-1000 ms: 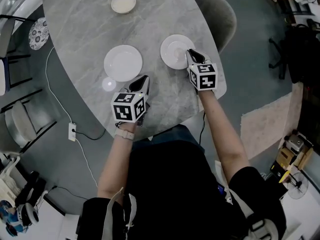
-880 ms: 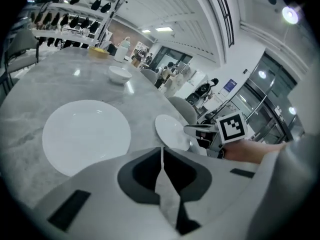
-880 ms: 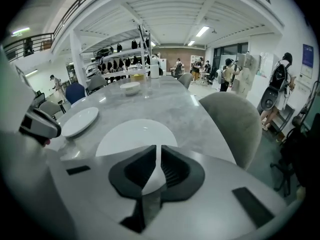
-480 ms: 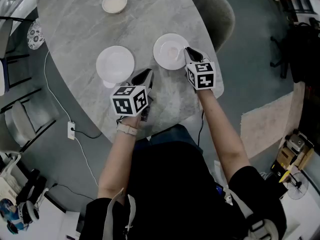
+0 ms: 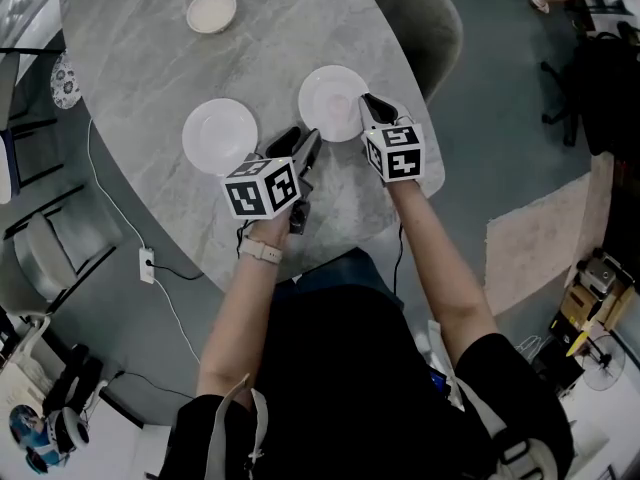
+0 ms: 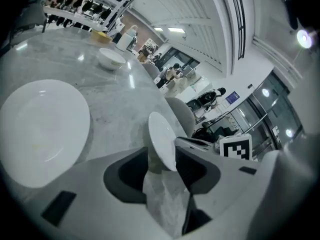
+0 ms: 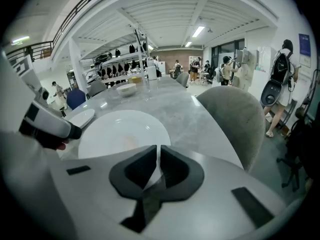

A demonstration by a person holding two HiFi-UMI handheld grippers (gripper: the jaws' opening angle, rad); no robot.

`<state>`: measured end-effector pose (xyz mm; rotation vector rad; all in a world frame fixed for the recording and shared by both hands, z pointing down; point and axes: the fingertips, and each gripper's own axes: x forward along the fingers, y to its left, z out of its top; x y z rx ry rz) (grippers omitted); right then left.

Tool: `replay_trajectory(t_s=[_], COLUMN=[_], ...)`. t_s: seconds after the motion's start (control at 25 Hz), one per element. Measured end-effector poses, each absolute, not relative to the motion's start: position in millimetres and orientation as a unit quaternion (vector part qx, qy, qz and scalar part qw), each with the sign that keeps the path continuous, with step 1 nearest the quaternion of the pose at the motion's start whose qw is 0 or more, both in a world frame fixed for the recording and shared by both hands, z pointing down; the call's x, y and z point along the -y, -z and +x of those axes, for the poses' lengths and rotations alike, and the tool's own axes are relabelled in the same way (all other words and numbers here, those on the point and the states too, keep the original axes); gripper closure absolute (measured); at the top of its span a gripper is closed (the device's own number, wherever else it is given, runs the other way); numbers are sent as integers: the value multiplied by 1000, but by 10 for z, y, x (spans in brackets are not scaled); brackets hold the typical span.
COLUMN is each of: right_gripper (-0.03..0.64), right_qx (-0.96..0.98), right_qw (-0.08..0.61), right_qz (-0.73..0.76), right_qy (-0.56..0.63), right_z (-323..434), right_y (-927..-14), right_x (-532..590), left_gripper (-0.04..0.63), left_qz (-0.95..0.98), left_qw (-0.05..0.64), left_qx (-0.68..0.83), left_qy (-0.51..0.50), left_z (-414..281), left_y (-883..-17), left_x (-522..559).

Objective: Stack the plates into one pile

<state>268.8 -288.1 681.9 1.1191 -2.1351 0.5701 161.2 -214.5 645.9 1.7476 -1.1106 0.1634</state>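
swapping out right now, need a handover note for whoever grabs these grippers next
Left gripper: jaws have just opened, nothing between them, aimed at the right plate.
Right gripper: shut on that plate's rim.
Left plate and small bowl sit apart on the marble table.
Done: nothing stacked.
To do: put everything in one pile.

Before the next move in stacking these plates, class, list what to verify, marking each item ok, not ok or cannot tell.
1. Right gripper shut on the right plate's rim: ok.
2. Left gripper open, its jaws having just been opening, pressing nothing: ok.
3. Left plate lies flat and bare on the table: ok.
4. Right plate clear of the left gripper's fingers: cannot tell; its rim shows in their gap.
5. Plates in one pile: not ok; they lie apart.
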Motion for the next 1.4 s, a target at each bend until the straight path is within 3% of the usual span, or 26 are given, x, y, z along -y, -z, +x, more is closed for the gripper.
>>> replay_trajectory(t_s=[0.44, 1.4], right_gripper=[581, 581], right_qx=[819, 802], right_qw=[320, 301], right_qz=[424, 458], right_qy=[-215, -239], right_z=[2742, 2708], right_y=[-6819, -6624], right_x=[2892, 2776], left_gripper=[430, 545], left_qz=[744, 737], left_qw=[477, 497], left_qx=[457, 450], left_qy=[-103, -85], left_z=[1813, 1595], left_y=[-6527, -6595], left_x=[2298, 2306])
